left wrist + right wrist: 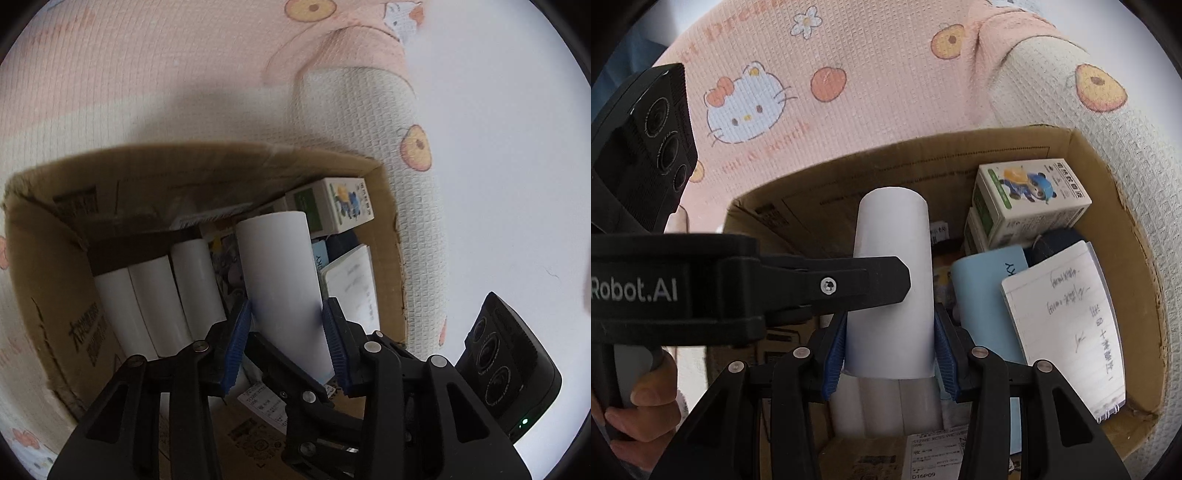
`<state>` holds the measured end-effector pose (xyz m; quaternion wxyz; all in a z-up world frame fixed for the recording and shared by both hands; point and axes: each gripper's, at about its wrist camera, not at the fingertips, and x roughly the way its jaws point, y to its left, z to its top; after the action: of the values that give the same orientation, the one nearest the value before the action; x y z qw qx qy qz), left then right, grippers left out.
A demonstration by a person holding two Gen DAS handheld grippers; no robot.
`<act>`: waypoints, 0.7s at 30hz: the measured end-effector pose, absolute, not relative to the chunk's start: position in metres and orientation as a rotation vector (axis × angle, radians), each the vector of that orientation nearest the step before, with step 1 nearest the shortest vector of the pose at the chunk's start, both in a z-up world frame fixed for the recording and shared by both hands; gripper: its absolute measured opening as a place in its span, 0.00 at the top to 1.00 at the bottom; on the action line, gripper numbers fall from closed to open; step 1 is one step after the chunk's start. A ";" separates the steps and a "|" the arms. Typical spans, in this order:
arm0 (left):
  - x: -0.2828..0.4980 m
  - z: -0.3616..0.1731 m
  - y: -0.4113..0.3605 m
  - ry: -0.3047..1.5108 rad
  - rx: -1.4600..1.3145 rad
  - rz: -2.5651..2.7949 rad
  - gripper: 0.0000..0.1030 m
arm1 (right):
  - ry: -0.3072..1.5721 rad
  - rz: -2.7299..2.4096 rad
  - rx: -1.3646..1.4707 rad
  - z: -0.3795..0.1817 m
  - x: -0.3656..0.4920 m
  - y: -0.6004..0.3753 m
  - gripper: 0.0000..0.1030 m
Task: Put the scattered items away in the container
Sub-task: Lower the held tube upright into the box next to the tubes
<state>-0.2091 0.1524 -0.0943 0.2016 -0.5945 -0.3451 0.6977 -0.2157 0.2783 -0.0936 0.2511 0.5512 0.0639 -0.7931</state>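
So both hand-held grippers were on the same white tube (892,229), up over the open box (1134,277). The right hand-held gripper (890,321) was clamped on the tube's near end, a blue pad pressed on each side. The tube's long axis ran straight out along its fingers, with the far end aimed down and away toward the box's far wall.

The left hand-held gripper (288,306) came in from the right one's left side and crossed the tube about halfway up. From its own camera the tube sat between its pads with the far end leaning a bit left. The right pad looked to be against it, but I honestly couldn't tell if the left pad was pressing or just beside it. A hand (639,395) was wrapped round that gripper's handle.

Down in the box, below and left of the left gripper, three more tubes (159,295) lay side by side, pointing the same way. Ahead and to the right of both grippers was a panda carton (1030,199), with a notebook (1067,325) nearer on the right. The box sat on a pink blanket (849,122).
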 end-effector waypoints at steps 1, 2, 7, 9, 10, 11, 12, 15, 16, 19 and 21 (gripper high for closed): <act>-0.209 -0.095 0.154 -0.948 -1.669 1.954 0.54 | 0.179 -2.159 1.496 -0.095 -0.215 0.279 0.60; -0.208 -0.094 0.157 -0.925 -1.678 1.963 0.53 | 0.195 -2.157 1.493 -0.096 -0.214 0.278 0.60; -0.205 -0.096 0.164 -0.852 -1.699 2.024 0.53 | 0.225 -2.147 1.493 -0.100 -0.210 0.272 0.60; -0.207 -0.099 0.165 -0.859 -1.711 2.014 0.54 | 0.210 -2.135 1.512 -0.105 -0.212 0.273 0.60; -0.209 -0.101 0.166 -0.865 -1.708 2.006 0.54 | 0.210 -2.131 1.520 -0.107 -0.214 0.273 0.60; -0.210 -0.102 0.167 -0.876 -1.706 1.994 0.54 | 0.215 -2.139 1.520 -0.108 -0.215 0.274 0.60; -0.211 -0.104 0.168 -0.889 -1.704 1.981 0.54 | 0.226 -2.143 1.524 -0.108 -0.216 0.274 0.60; -0.216 -0.112 0.169 -0.944 -1.713 1.915 0.54 | 0.249 -2.150 1.542 -0.107 -0.218 0.278 0.60; -0.217 -0.115 0.170 -0.952 -1.722 1.899 0.54 | 0.243 -2.153 1.554 -0.107 -0.219 0.281 0.60; -0.218 -0.120 0.177 -0.941 -1.738 1.878 0.54 | 0.237 -2.151 1.585 -0.109 -0.221 0.288 0.60; -0.219 -0.122 0.180 -0.895 -1.754 1.919 0.54 | 0.222 -2.153 1.600 -0.111 -0.222 0.292 0.60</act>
<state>-0.2193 0.1800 -0.1219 0.1945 -0.6257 -0.3192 0.6846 -0.2225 0.2922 -0.1106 0.2234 0.5794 0.0803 -0.7797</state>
